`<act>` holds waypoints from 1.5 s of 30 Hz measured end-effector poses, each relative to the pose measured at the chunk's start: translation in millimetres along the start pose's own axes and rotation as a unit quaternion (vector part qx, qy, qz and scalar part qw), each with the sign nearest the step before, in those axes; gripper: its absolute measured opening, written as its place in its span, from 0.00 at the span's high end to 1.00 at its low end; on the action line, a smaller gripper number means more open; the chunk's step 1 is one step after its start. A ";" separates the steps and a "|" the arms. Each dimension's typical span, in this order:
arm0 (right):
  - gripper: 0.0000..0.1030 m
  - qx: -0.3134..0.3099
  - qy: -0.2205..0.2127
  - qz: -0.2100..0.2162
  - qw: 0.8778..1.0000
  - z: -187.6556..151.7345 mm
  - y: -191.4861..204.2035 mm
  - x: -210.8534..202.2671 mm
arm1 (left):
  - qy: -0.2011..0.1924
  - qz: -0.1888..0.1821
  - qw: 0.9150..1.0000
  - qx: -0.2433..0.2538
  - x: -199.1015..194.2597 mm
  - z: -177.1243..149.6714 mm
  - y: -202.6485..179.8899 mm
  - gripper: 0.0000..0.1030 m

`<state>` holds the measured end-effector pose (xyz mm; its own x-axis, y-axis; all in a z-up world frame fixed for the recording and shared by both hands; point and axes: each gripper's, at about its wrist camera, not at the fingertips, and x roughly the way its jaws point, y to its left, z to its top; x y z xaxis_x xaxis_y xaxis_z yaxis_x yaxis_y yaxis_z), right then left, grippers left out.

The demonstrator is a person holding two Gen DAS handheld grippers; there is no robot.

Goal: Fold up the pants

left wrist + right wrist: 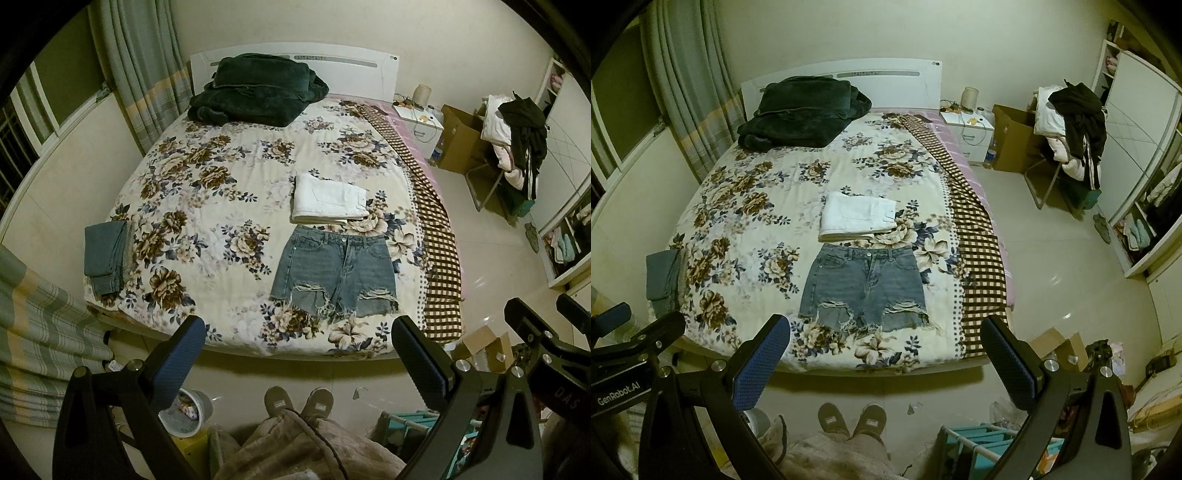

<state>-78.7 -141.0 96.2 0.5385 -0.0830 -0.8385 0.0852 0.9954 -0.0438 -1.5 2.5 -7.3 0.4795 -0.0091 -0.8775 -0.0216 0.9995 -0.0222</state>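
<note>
Denim shorts [334, 271] lie flat just below the folded white pants [328, 199]; left gripper [299, 354] and right gripper [886, 354], jaws open and empty, risk snagging frayed hems.

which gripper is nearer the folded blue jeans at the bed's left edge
Left, as far as I can judge. The left gripper hangs off the foot of the bed, right of the folded blue jeans; the right gripper is further right again. Both are open and well clear of them.
</note>
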 end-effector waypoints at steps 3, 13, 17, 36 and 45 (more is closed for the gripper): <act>0.00 0.001 -0.001 0.000 1.000 0.4 0.3 -0.8 | 0.000 0.000 1.000 0.000 -0.1 0.4 -0.2 0.00; 0.00 0.000 -0.001 0.001 1.000 0.6 -0.5 -1.5 | 0.000 0.000 1.000 0.001 -0.5 1.1 -0.1 0.00; 0.00 0.000 -0.001 0.001 1.000 0.2 -1.5 -0.8 | -0.001 -0.001 1.000 0.000 -0.9 0.8 -0.1 0.00; 0.00 0.000 -0.001 0.000 1.000 1.7 4.8 -4.7 | -0.001 -0.001 1.000 0.000 -0.6 -0.8 -0.1 0.00; 0.00 0.001 0.002 -0.003 1.000 2.5 4.6 -3.0 | 0.000 -0.002 1.000 0.001 0.6 -0.6 -0.3 0.00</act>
<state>-77.8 -136.3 99.9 0.5355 -0.0880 -0.8399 0.0894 0.9949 -0.0472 -1.7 2.1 -8.0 0.4790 -0.0127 -0.8777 -0.0177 0.9996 -0.0242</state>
